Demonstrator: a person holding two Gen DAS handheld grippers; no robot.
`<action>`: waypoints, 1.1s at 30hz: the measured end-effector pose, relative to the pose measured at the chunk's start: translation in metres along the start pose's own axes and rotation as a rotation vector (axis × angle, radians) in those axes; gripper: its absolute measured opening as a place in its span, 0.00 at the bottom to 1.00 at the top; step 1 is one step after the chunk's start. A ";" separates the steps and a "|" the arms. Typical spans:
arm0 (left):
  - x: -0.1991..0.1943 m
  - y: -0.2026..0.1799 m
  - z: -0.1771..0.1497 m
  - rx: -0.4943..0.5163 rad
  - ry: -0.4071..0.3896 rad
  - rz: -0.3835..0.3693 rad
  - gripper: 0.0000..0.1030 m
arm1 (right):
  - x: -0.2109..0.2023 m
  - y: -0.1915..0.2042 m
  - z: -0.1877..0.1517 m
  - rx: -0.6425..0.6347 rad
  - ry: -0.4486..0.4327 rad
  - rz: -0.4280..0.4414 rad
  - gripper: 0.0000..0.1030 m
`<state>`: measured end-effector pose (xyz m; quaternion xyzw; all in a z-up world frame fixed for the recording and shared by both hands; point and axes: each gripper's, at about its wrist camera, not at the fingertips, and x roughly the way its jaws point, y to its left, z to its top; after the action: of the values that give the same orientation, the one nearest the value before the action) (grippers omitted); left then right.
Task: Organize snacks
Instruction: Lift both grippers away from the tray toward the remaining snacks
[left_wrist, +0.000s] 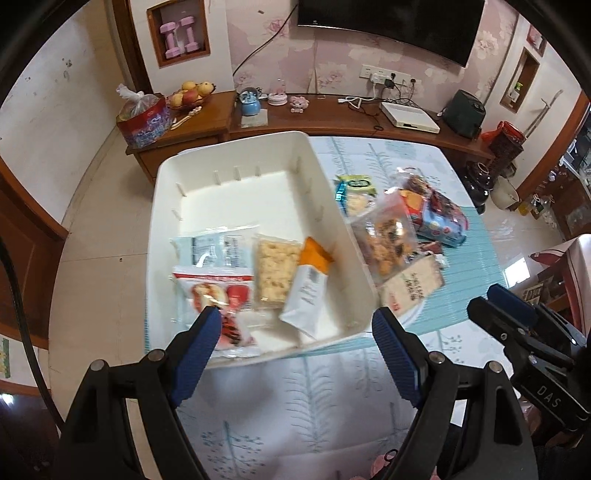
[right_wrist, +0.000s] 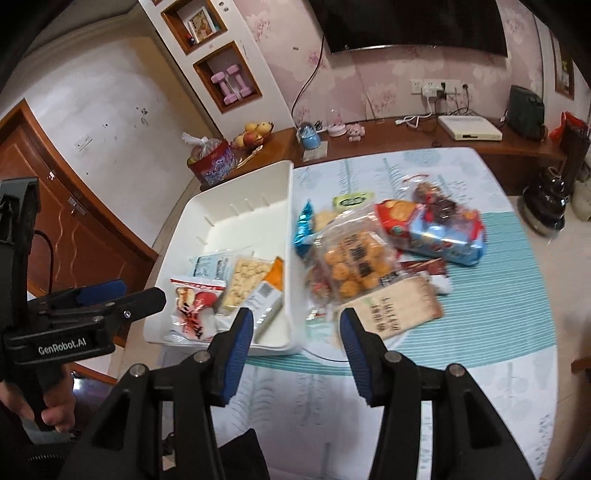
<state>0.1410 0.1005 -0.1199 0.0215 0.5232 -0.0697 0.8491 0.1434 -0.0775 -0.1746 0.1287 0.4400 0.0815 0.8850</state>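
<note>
Four packets (left_wrist: 275, 273) lengthwise in white bin (left_wrist: 236, 155), side by side

Right gripper (right_wrist: 295, 325) empty, jaws apart, bottom centre. White bin (right_wrist: 255, 192) centre-left holds several packets; loose snack pile (right_wrist: 388, 251) on table just right of it. Left gripper (right_wrist: 122, 291) at left edge.

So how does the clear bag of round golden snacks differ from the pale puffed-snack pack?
The clear bag of round golden snacks lies on the table in the loose pile; the pale puffed-snack pack lies inside the white bin. The first looks bigger, its contents golden-brown; the second is narrow, its contents cream. Both have see-through wrappers, and no fingers touch either.
</note>
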 end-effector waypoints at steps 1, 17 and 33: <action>-0.001 -0.007 -0.001 0.000 0.001 -0.004 0.80 | -0.006 -0.006 0.000 -0.008 -0.011 -0.006 0.48; 0.006 -0.088 -0.001 -0.011 0.020 -0.062 0.80 | -0.064 -0.076 0.008 -0.171 -0.069 -0.122 0.48; 0.050 -0.165 -0.005 0.156 0.063 -0.001 0.81 | -0.079 -0.141 0.040 -0.363 -0.071 -0.140 0.58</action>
<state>0.1355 -0.0667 -0.1610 0.0896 0.5426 -0.1103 0.8279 0.1320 -0.2382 -0.1338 -0.0612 0.3943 0.0932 0.9122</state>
